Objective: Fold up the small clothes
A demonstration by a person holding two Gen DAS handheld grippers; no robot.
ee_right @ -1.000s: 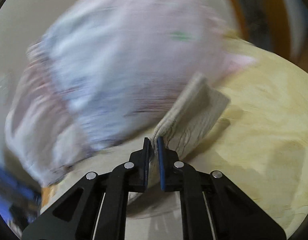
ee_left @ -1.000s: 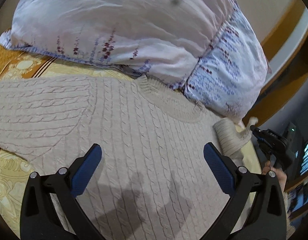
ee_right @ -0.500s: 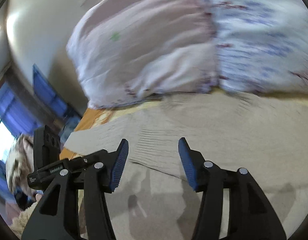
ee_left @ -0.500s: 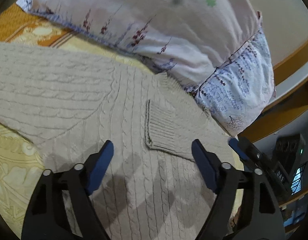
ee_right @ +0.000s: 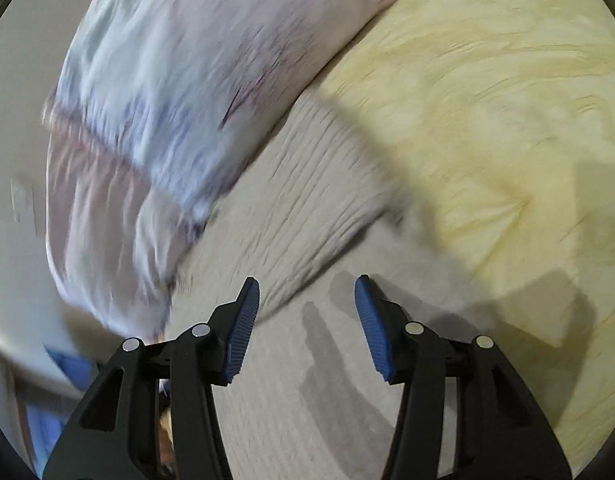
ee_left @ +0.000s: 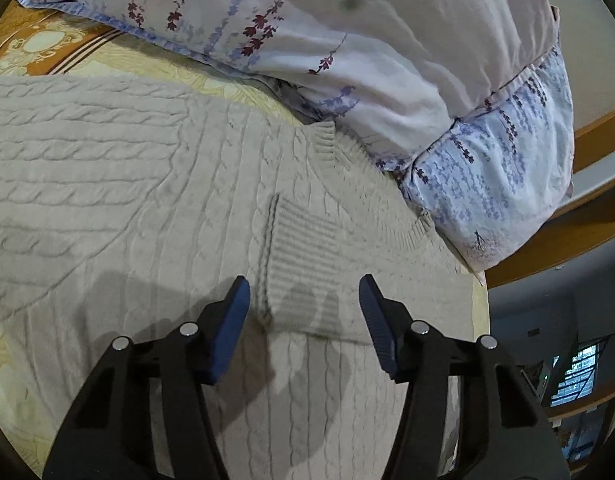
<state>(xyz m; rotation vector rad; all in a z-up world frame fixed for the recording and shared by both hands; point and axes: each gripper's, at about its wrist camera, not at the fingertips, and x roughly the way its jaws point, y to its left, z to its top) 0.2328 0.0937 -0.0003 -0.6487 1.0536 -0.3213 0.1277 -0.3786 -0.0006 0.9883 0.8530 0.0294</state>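
While the cream sweater (ee_left: 155,184) lies flat, its folded sleeve cuff (ee_left: 303,264) sits at twelve o'clock from the left gripper (ee_left: 303,312), jaws apart. The right gripper (ee_right: 307,312) hangs with jaws apart too.

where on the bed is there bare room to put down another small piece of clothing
Bare yellow bedspread lies open beside the sweater's edge, below the pillow, in the right wrist view. A narrow strip shows between sweater and pillow in the left view. The middle is crowded by sweater and folded sleeve cuff.
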